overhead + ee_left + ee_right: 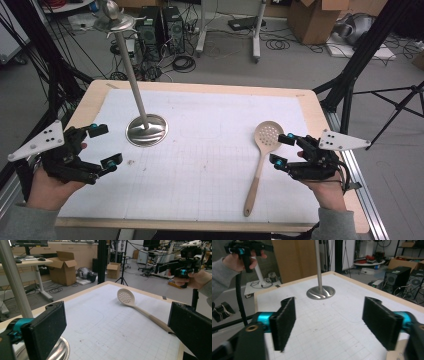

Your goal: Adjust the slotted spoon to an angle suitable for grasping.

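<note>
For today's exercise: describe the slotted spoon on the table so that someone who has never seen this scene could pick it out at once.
Start at the white gridded mat covering the wooden table. On its right side, beside the right gripper, lies the slotted spoon. It is pale beige with a round holed bowl, unlike the shiny metal stand upright on the left.

We're looking at a robotics lab or research workshop, no question. The wooden table [320, 107] carries a white gridded mat [210, 150], the sort laid out for measured trials. Around it, a bare grey floor [280, 65] strewn with loose cables [277, 44], and black desktop computer towers [161, 25] parked right on the ground. Black tripod legs [400, 107] and dark frame struts [367, 42] ring the table. Open cardboard boxes [63, 270] sit farther back, alongside white height-adjustable desks [27, 263] and long wooden cabinets [75, 250]. Shelves of equipment [160, 255] crowd the far end.
</note>
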A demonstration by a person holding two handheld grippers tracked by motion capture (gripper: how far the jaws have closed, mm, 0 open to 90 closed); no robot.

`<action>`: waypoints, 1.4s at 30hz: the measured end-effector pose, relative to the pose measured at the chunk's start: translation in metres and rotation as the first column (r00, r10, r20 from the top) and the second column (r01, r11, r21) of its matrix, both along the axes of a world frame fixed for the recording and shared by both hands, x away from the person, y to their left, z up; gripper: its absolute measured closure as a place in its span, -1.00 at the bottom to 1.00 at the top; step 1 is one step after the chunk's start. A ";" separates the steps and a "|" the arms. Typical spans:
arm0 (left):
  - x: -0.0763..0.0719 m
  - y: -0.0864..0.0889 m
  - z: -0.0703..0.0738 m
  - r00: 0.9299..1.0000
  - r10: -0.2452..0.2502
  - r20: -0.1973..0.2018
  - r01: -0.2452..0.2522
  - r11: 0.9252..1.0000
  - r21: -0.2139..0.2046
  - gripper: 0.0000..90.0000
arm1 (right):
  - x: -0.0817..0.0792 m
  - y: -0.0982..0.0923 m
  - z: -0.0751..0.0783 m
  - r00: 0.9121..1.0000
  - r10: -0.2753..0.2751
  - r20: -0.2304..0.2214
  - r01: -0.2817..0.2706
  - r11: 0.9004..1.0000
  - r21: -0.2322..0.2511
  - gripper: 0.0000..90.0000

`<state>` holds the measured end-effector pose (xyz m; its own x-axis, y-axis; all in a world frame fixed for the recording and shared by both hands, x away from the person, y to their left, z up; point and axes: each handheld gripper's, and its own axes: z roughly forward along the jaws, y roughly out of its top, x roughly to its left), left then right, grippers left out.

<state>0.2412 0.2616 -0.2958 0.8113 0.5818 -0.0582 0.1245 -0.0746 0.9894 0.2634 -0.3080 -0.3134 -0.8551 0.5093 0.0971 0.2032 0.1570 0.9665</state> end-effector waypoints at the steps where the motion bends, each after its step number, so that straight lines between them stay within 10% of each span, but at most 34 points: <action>1: 0.000 0.000 0.000 1.000 0.001 -0.002 -0.001 1.000 0.002 -0.95 | 0.000 0.000 -0.002 1.000 0.000 0.001 0.000 1.000 -0.002 -0.27; 22: 0.000 0.002 -0.006 1.000 0.021 -0.016 -0.020 1.000 0.019 -0.95 | 0.014 -0.004 -0.047 0.998 -0.025 -0.060 0.019 0.995 -0.099 0.98; 42: 0.003 -0.001 -0.011 0.999 0.013 -0.036 -0.011 0.999 0.034 -0.95 | 0.016 -0.007 -0.095 0.997 0.003 -0.083 -0.018 0.983 -0.181 1.00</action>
